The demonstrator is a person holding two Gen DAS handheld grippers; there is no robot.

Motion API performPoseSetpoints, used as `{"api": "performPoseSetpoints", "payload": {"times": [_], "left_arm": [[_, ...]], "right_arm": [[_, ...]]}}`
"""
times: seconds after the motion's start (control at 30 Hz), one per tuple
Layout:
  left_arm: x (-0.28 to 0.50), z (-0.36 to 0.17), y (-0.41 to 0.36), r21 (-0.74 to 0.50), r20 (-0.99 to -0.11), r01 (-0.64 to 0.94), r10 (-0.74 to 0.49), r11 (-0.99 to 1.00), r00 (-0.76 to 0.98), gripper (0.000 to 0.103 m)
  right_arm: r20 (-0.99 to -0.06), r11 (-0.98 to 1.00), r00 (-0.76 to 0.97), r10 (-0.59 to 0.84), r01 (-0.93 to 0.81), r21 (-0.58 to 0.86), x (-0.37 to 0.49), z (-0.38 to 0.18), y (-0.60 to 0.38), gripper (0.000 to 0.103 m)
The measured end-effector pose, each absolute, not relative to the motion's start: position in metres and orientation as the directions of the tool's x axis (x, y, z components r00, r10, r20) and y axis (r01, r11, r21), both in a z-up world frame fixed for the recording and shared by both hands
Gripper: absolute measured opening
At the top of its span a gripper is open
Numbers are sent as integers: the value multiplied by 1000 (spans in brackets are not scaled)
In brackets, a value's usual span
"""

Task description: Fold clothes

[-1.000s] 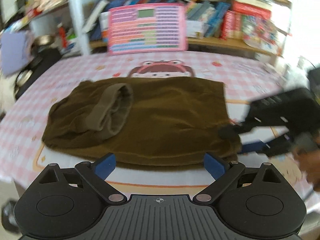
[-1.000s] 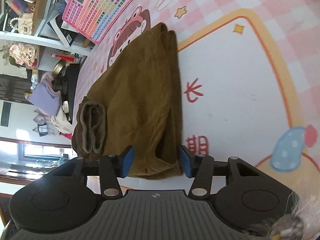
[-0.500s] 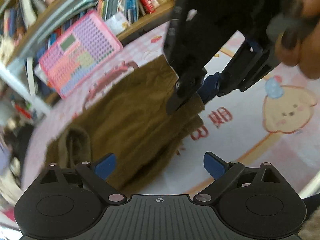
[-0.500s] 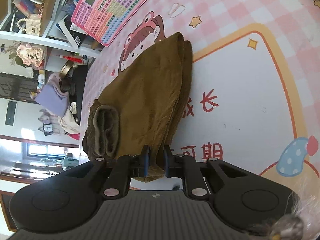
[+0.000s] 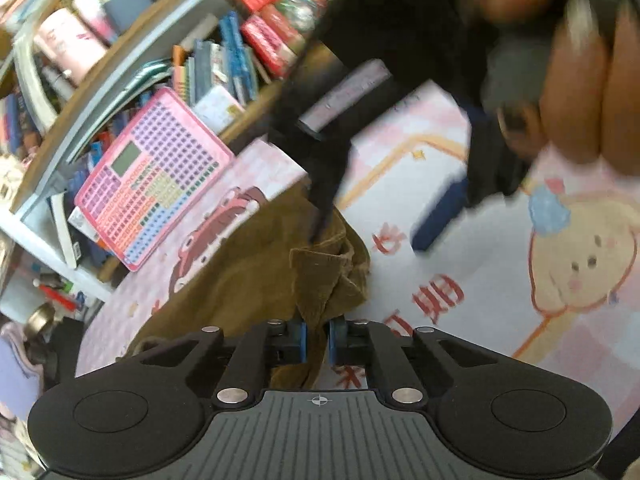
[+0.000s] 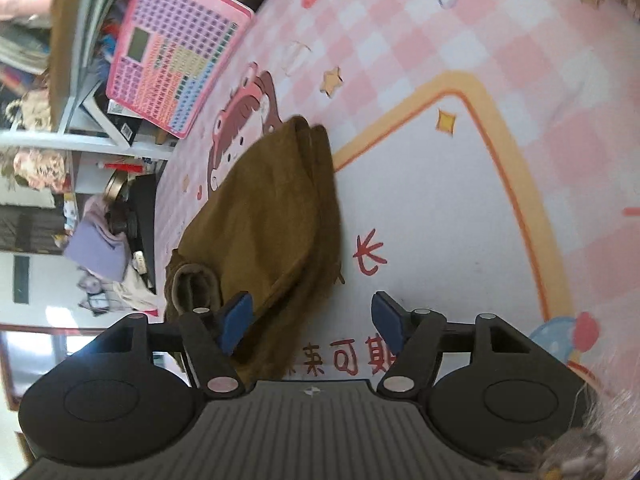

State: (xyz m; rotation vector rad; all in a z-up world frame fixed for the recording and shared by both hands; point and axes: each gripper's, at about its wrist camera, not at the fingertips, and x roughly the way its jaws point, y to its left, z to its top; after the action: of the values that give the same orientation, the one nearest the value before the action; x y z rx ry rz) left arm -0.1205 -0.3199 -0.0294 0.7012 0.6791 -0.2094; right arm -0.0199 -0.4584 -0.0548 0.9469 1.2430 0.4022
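Observation:
A brown corduroy garment (image 5: 248,276) lies folded on the pink cartoon table cover (image 5: 500,280). My left gripper (image 5: 318,338) is shut on its near corner, which bunches up between the blue pads. In the right wrist view the same garment (image 6: 272,216) runs away from me, with its rolled waistband (image 6: 192,288) at the left. My right gripper (image 6: 312,316) is open and empty just above the garment's near end. It shows blurred in the left wrist view (image 5: 400,140), with the person's hand behind it.
A pink toy keyboard tablet (image 5: 152,176) leans against the bookshelf (image 5: 224,52) at the table's far edge, and it also shows in the right wrist view (image 6: 172,48). A lilac cloth (image 6: 96,248) and clutter lie beyond the table's left side.
My right gripper has let go of the garment's corner and opened. My left gripper has closed on that corner. Both cameras have shifted closer to the cloth.

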Motion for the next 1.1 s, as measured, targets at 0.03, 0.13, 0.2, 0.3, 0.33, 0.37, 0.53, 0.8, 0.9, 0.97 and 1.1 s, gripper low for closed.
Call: {"api": "performPoseSetpoints", "payload": {"times": [0.03,0.13,0.2,0.3,0.33,0.37,0.53,0.8,0.9,0.97,1.1], "left_arm": [[-121,-24,-317,511,-639,390,35,766,769,8],[-123,-15,-312,476,-640,377,20,794,768,8],[-126,-10,-310,444,-647,370,7,816,762,8],[-131,-6,-308,402,-657,365,-14,840,754,8],[-133,-5,-307,393,-659,367,-20,843,752,8],[-134,-4,-307,383,-661,368,-27,847,750,8],[-138,4,-303,333,-657,365,-63,869,751,8],[-141,17,-303,248,-652,381,-137,891,746,8],[-144,23,-304,212,-640,391,-175,896,748,8],[-145,27,-304,178,-630,395,-204,901,749,8],[-147,34,-296,87,-618,385,-253,919,744,8]], "right_arm": [[-606,559,311,732,234,796,-17,-58,-458,65],[-576,514,314,755,262,817,-6,-64,-454,65],[-565,497,321,760,274,823,2,-66,-451,65],[-552,470,334,764,297,831,13,-71,-449,65],[-547,458,338,766,310,833,17,-73,-449,62],[-543,447,342,767,322,835,20,-75,-449,61],[-567,472,361,740,322,821,29,-77,-455,16],[-542,461,414,732,284,840,20,-68,-473,11],[-544,463,435,718,286,839,17,-59,-482,11],[-542,459,449,710,288,840,16,-54,-488,11],[-532,445,455,714,291,847,16,-39,-491,11]]}}
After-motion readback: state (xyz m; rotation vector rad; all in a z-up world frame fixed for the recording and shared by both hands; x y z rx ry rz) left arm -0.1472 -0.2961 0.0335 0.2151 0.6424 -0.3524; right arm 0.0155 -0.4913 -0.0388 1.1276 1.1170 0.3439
